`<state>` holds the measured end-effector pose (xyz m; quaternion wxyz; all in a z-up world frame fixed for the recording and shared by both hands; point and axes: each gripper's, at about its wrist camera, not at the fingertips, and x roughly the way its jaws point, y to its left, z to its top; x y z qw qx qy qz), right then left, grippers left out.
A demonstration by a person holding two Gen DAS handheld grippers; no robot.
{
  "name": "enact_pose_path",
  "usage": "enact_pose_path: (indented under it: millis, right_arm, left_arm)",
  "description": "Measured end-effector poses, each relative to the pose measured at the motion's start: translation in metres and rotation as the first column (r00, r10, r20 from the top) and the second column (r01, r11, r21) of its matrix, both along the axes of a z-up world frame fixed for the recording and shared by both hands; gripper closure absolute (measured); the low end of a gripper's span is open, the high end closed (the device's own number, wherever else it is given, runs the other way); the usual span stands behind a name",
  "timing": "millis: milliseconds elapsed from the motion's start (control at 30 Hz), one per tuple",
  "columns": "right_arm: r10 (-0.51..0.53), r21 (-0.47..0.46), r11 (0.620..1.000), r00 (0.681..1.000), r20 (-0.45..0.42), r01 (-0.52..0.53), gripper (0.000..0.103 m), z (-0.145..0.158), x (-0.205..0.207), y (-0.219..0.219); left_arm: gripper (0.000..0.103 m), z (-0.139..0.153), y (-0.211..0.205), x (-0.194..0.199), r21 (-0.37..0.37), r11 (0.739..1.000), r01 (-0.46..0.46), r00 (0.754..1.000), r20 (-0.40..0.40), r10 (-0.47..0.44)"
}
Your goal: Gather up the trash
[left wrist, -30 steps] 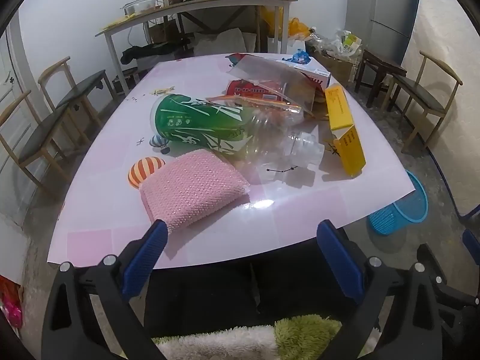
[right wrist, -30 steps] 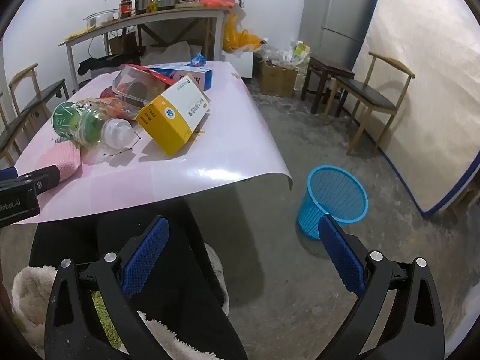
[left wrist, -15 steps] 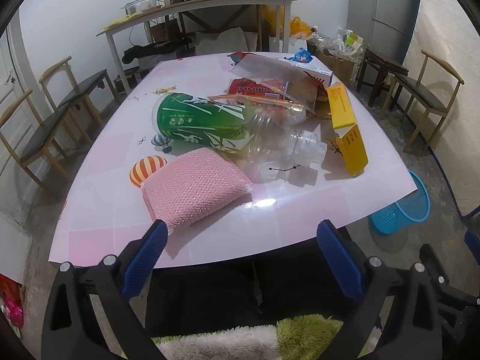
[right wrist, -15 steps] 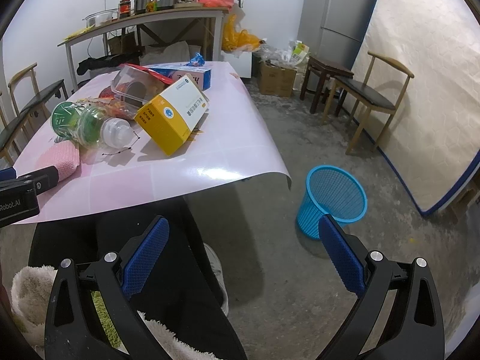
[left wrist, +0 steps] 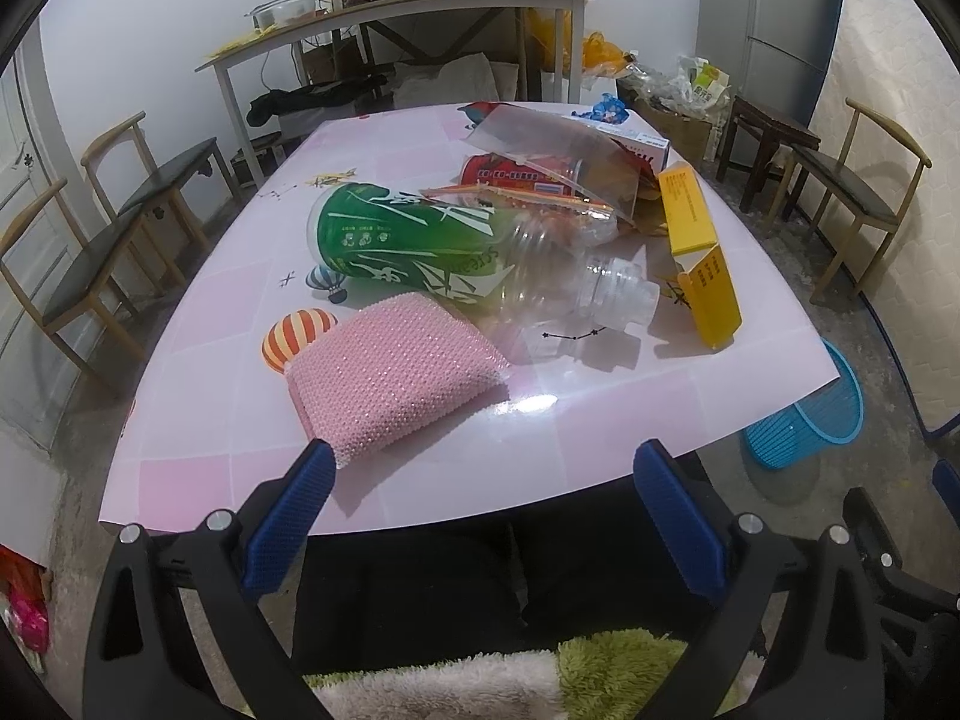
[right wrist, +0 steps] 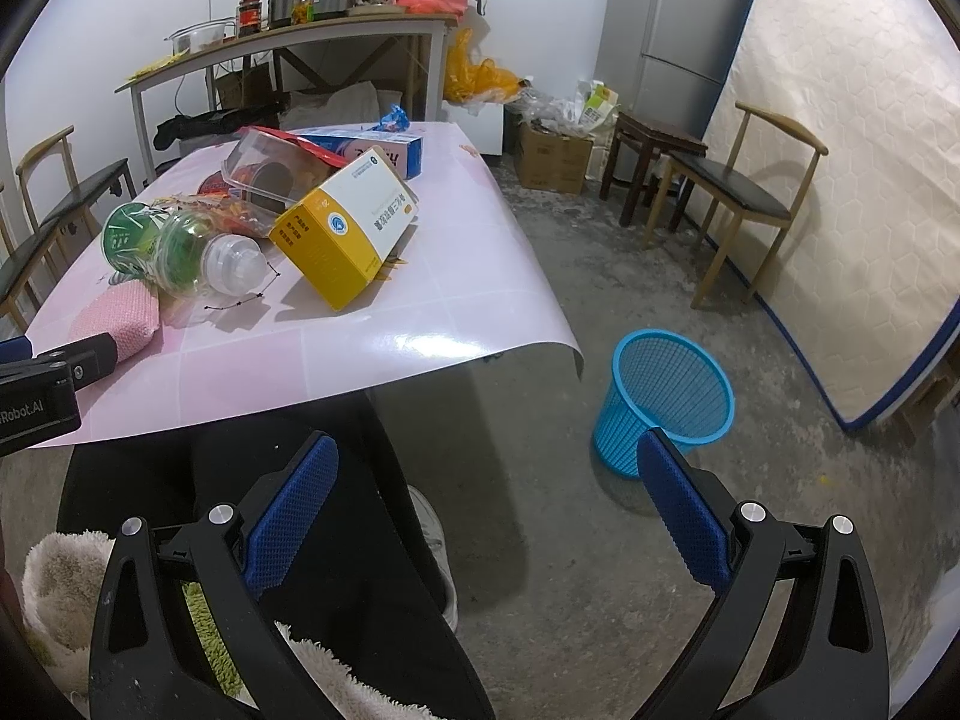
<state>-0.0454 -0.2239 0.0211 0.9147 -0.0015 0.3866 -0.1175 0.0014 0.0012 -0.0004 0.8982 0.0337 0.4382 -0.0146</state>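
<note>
1. Slowly, over the last second, the left gripper [left wrist: 480, 510] had come a little closer to the near edge of the table [left wrist: 198, 468]; the pink sponge [left wrist: 393, 369] now lay just beyond its left finger. The right gripper [right wrist: 486, 510] had hardly moved.
2. Both pairs of jaws were spread wide and held nothing, so I judge that no trash was collected yet and the first pick was only being prepared.
3. The trash lay in a heap on the middle and right of the table: a green bottle [left wrist: 420, 243] on its side, a yellow box [left wrist: 699, 246] to its right, and a clear plastic tray [left wrist: 558, 150] behind them, over a red can [left wrist: 510, 171].
4. The blue basket [right wrist: 666, 396] stood on the floor, to the right of the table, and looked empty.
5. The sponge touched the bottle and lay nearer, so it could hinder a reach for the bottle. The person's legs were under the near table edge.
</note>
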Motion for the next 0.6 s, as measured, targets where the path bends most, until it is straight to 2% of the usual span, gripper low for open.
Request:
enact_pose_path:
  millis: [600]
  right_arm:
    - [-0.004, 0.003, 1.0, 1.0, -0.001, 0.004, 0.008, 0.0002, -0.0002, 0.0003]
  left_arm:
    - [0.006, -0.0012, 0.0034, -0.0018, 0.002, 1.0, -0.003, 1.0, -0.001, 0.003]
